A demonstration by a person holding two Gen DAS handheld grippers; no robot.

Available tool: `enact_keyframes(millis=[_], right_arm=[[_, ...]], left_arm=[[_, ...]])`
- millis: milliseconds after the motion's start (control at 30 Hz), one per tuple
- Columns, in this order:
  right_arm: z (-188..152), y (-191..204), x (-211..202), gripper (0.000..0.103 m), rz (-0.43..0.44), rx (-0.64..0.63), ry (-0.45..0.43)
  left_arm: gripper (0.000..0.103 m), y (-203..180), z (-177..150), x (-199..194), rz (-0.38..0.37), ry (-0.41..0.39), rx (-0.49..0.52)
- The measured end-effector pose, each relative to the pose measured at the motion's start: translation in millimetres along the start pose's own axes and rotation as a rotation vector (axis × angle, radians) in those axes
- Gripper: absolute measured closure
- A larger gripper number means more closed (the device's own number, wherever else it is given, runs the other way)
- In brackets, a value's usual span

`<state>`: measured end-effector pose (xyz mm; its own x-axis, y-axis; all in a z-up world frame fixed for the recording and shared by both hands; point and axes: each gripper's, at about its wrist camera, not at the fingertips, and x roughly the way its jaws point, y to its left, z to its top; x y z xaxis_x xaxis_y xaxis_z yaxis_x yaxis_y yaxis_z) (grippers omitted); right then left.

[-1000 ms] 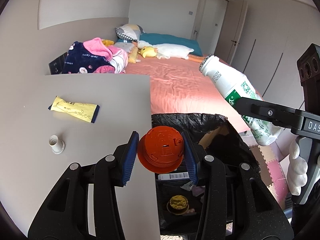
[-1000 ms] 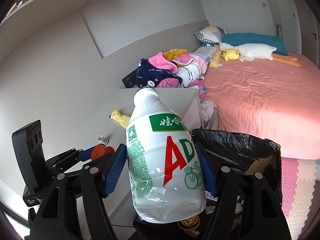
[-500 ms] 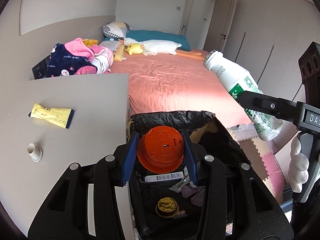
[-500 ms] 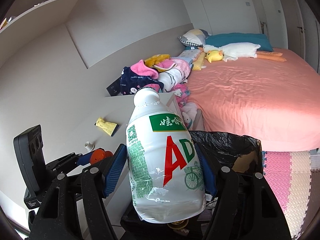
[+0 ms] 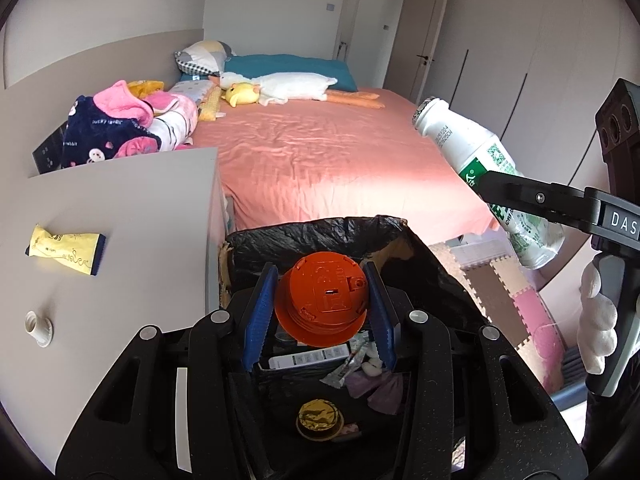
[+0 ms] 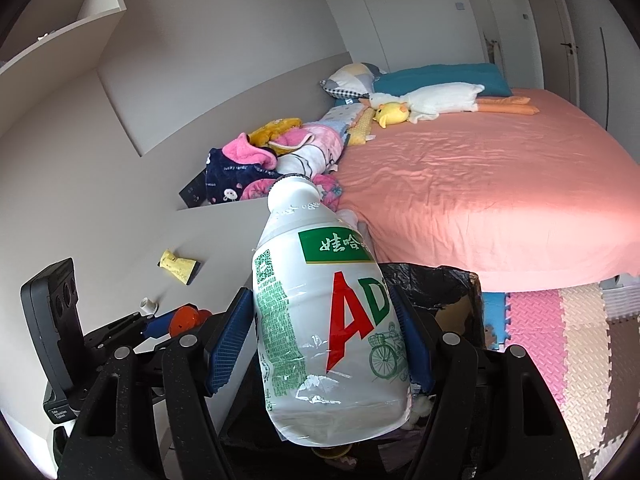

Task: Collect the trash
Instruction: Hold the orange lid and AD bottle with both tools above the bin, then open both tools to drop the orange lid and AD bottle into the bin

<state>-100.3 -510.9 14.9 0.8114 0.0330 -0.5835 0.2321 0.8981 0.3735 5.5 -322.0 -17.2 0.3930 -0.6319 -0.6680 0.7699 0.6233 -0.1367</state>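
Observation:
My left gripper (image 5: 320,312) is shut on an orange plastic lid (image 5: 322,300) and holds it over the open bin lined with a black bag (image 5: 312,232). Wrappers and a gold foil cup (image 5: 320,420) lie inside the bin. My right gripper (image 6: 324,344) is shut on a white bottle with a green and red label (image 6: 320,312), neck pointing away, above the bin's near side (image 6: 432,280). That bottle (image 5: 480,160) also shows at the right of the left wrist view. A yellow wrapper (image 5: 66,250) and a small white cap (image 5: 38,324) lie on the grey desk (image 5: 132,208).
A bed with a pink sheet (image 5: 328,160) stands behind the bin, with plush toys and a heap of clothes (image 5: 128,124) at its head. Foam floor mats (image 6: 560,320) lie to the right. A gloved hand (image 5: 596,320) holds the right gripper's handle.
Both grippers have moved right, off the desk's edge and over the bin, each keeping its grip. The desk and yellow wrapper have slid left in both views.

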Motion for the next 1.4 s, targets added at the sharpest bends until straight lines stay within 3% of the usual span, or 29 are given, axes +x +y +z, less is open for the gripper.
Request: enact_keyframes(millis=[567, 600, 633, 667, 700, 767, 867, 1400], right_arm=[[4, -12, 10, 0.034, -0.073, 0.027, 0.003], [3, -11, 11, 0.033, -0.072, 0.030, 0.004], [4, -11, 11, 0.033, -0.070, 0.033, 0.003], [4, -12, 11, 0.032, -0.068, 0.039, 0.002], [4, -12, 11, 0.025, -0.070, 0.043, 0.002], [5, -12, 10, 0.015, -0.095, 0.052, -0.006], [6, -10, 7, 0.015, -0.104, 0.048, -0.020], [4, -5, 14, 0.015, -0.085, 0.048, 0.005]], left_arm=[[0.060, -8, 6, 21, -0.035, 0.034, 0.022], [0.056, -7, 6, 21, -0.050, 0.039, 0.020], [0.032, -6, 7, 21, -0.065, 0.050, 0.015], [0.017, -5, 8, 21, -0.068, 0.056, 0.008], [0.006, -5, 9, 18, -0.055, 0.046, 0.003], [0.006, -4, 11, 11, -0.024, 0.002, 0.006], [0.006, 2, 13, 4, -0.004, -0.026, -0.018], [0.006, 17, 11, 3, 0.021, 0.011, -0.047]])
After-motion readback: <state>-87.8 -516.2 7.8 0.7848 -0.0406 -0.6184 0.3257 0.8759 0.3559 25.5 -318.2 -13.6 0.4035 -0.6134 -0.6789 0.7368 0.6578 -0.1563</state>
